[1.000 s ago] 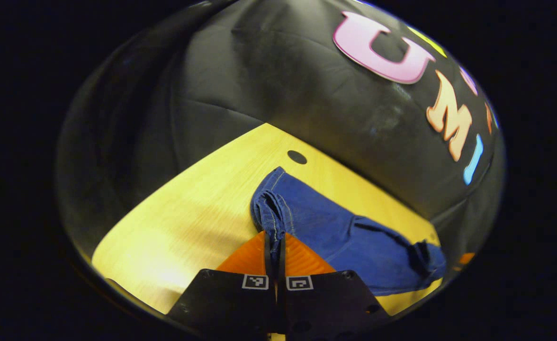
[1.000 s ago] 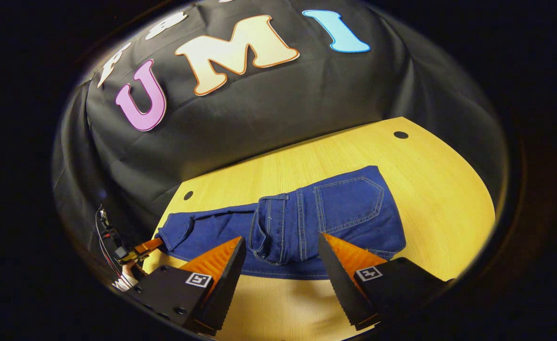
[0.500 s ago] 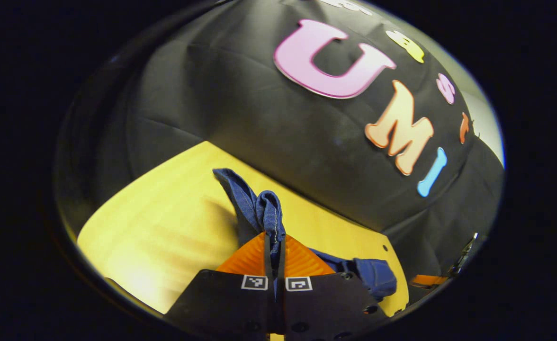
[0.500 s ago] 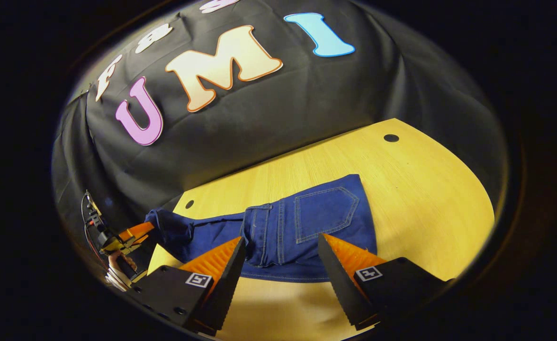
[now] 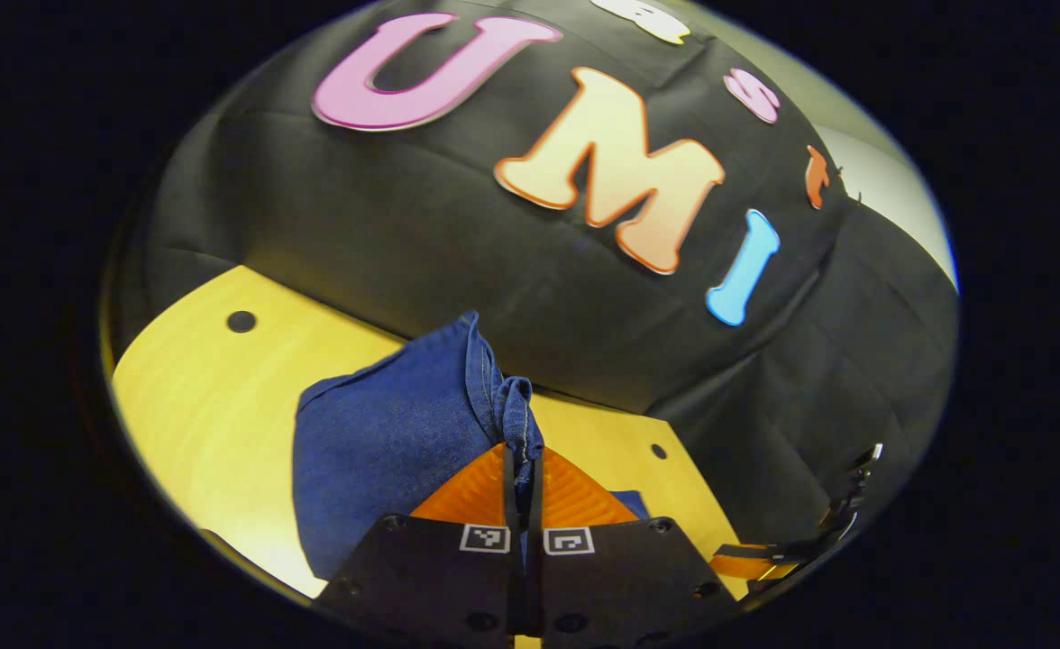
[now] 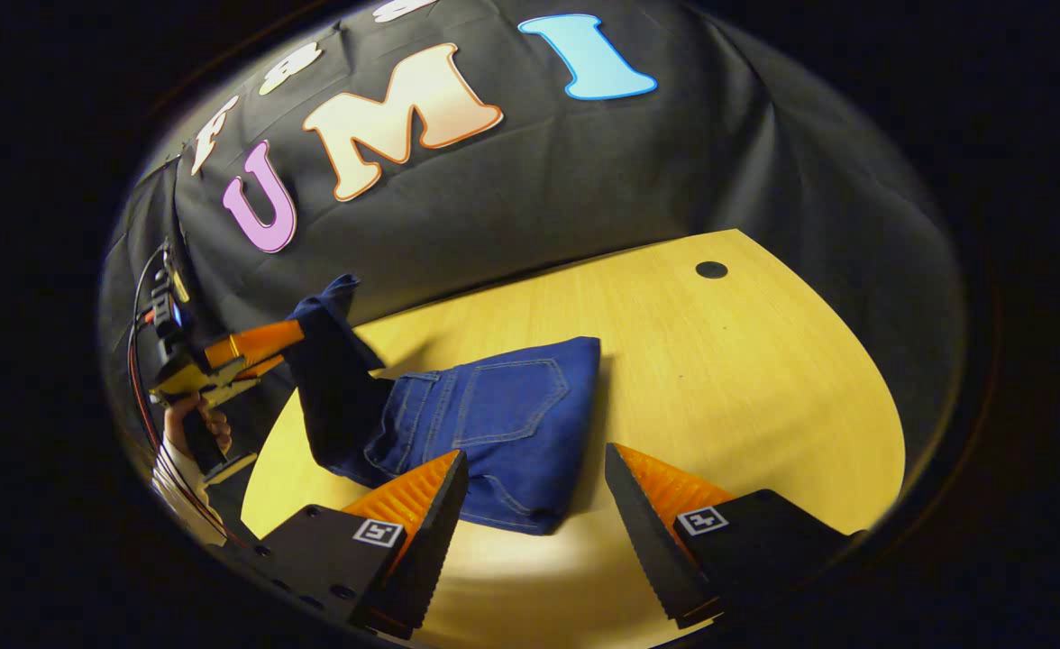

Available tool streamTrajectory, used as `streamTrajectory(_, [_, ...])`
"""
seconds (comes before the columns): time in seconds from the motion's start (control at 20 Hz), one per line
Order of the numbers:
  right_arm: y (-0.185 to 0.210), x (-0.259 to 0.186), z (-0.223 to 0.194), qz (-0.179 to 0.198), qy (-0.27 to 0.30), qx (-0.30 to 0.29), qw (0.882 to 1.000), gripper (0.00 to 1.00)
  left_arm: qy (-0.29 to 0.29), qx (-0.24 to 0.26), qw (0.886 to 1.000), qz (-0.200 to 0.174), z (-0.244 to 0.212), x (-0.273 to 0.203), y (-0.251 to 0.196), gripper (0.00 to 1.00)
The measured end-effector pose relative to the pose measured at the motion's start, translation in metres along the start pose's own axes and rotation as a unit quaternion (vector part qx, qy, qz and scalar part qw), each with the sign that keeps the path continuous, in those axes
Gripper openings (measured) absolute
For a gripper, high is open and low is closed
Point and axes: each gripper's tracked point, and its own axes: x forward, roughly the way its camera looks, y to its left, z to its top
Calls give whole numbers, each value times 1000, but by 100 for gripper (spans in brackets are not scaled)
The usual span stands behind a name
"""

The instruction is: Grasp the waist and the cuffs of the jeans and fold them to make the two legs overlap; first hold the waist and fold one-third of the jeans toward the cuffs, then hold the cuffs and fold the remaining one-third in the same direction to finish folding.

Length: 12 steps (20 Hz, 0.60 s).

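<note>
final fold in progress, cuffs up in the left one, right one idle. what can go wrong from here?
1. The left hand-held gripper pinches only a small bunch of cuff; the denim could slip out mid-swing.
2. The right hand-held gripper hangs open above the folded jeans, not pressing them. Dragging the cuffs across could likely shift the stack on the table.
3. The lifted leg looks twisted, so it may land crooked.
</note>
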Motion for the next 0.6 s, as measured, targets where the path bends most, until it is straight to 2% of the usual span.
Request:
streamTrajectory(0.15, [-31,-5,6,-6,-2,3,1000,94,15,26,999,-39,-19,28,-65,0])
streamTrajectory(0.3, [-51,-10,9,-7,-6,18,1000,94,52,48,995,-74,-55,38,-110,0])
streamTrajectory(0.5, [-63,-15,11,-6,-8,24,1000,94,121,154,979,-58,-142,21,-111,0])
streamTrajectory(0.6, [-63,-14,9,-3,-5,23,1000,94,135,208,968,-30,-172,18,-108,0])
